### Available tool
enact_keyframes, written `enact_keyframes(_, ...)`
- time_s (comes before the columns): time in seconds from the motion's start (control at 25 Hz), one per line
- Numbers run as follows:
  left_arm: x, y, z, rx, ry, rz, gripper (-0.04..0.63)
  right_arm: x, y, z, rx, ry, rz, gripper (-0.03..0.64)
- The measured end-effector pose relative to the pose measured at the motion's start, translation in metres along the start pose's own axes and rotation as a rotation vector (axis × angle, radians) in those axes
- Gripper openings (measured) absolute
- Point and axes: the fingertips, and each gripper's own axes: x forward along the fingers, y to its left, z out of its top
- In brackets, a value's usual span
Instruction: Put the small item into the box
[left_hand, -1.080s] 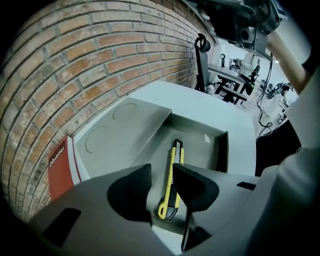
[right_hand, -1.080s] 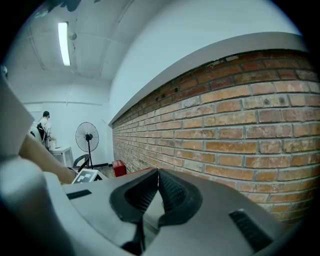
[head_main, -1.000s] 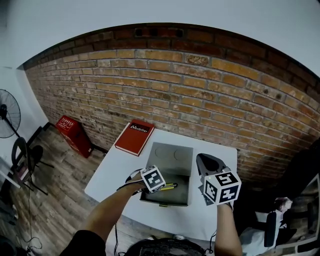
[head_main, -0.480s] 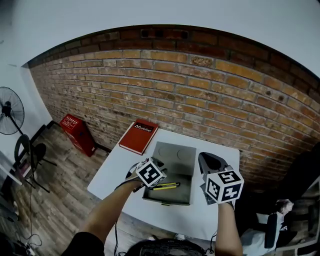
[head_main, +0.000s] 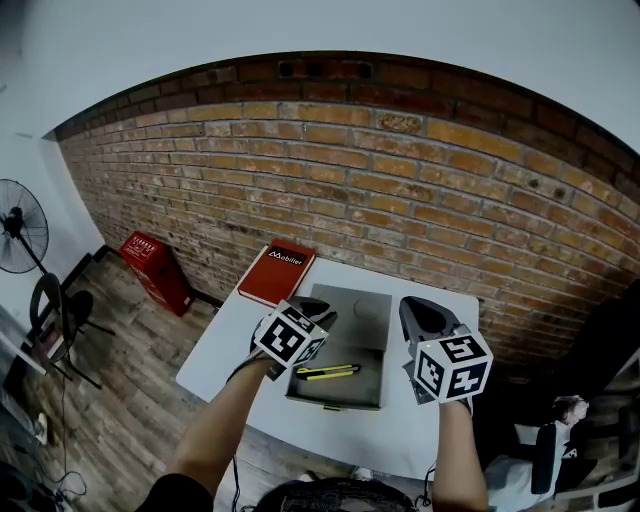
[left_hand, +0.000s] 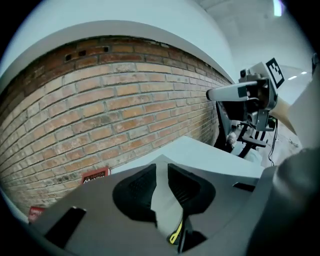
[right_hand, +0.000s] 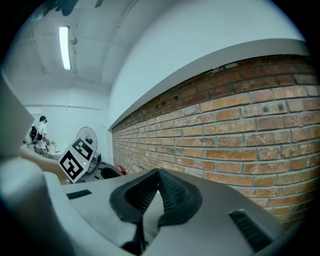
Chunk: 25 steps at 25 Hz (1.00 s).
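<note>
A grey box (head_main: 368, 395) lies open on the white table (head_main: 225, 345), its lid (head_main: 352, 305) folded back. Two thin yellow-and-black items (head_main: 328, 372) lie inside it. My left gripper (head_main: 318, 310) hangs above the box's left rim. Its jaws have just been closing, a narrow gap stays between them, and nothing is in it. In the left gripper view a yellow item (left_hand: 176, 234) shows below the jaws. My right gripper (head_main: 416, 304) hovers over the box's right side, shut and holding nothing.
A red book (head_main: 277, 272) lies at the table's back left corner, near the brick wall (head_main: 400, 190). A red case (head_main: 152, 270) and a fan (head_main: 20, 225) stand on the wooden floor at left. An office chair (head_main: 545, 455) is at lower right.
My left gripper has risen out of the box and drifted back-left, tilting up, with its jaws narrower. The yellow items stay in the box. The right gripper has kept still.
</note>
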Motion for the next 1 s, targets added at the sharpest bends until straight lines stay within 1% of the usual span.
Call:
enact_keyframes(0.16, -0.017, 0.011, 0.020, -0.072, -0.097, 0.053, 0.087, -0.001, -0.001, 0.007, -0.007, -0.014, -0.003, 0.020)
enact_keyframes(0.28, -0.032, 0.017, 0.033, -0.096, -0.160, 0.095, 0.084, -0.002, 0.000, 0.011, -0.009, -0.023, 0.000, 0.020)
enact_keyframes(0.44, -0.050, 0.026, 0.043, -0.135, -0.219, 0.147, 0.080, -0.002, 0.000, 0.015, -0.009, -0.030, 0.005, 0.020)
enact_keyframes(0.76, -0.085, 0.040, 0.044, -0.232, -0.307, 0.233, 0.074, -0.003, 0.002, 0.021, -0.010, -0.040, 0.006, 0.020)
enact_keyframes(0.92, -0.101, 0.045, 0.042, -0.233, -0.317, 0.298, 0.060, -0.006, 0.001, 0.022, -0.013, -0.040, 0.002, 0.020)
enact_keyframes(1.0, -0.106, 0.047, 0.041, -0.239, -0.326, 0.315, 0.052, -0.007, 0.001, 0.021, -0.020, -0.038, 0.004, 0.020)
